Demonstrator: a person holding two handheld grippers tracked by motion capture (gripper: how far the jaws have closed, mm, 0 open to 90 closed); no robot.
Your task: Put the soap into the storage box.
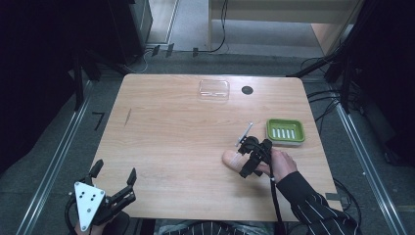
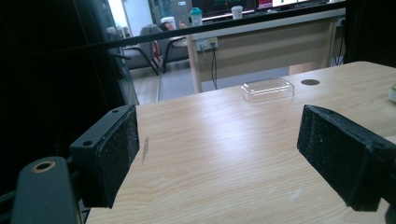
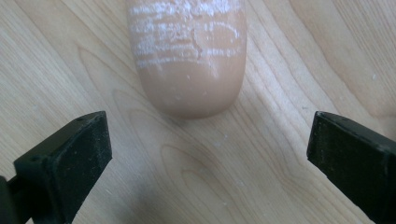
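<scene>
A tan, loaf-shaped piece with white dusting lies on the wooden table right of centre. In the right gripper view its rounded end sits just beyond my open jaws. My right gripper hangs low over the table, pointing at that end, with nothing between its fingers. The gripper's midpoint is over bare wood. My left gripper is at the table's front left corner, open and holding nothing.
A green tray holding pale sticks stands right of the loaf. A thin pale utensil lies just behind the right gripper. A clear plastic box and a black round spot are at the far edge.
</scene>
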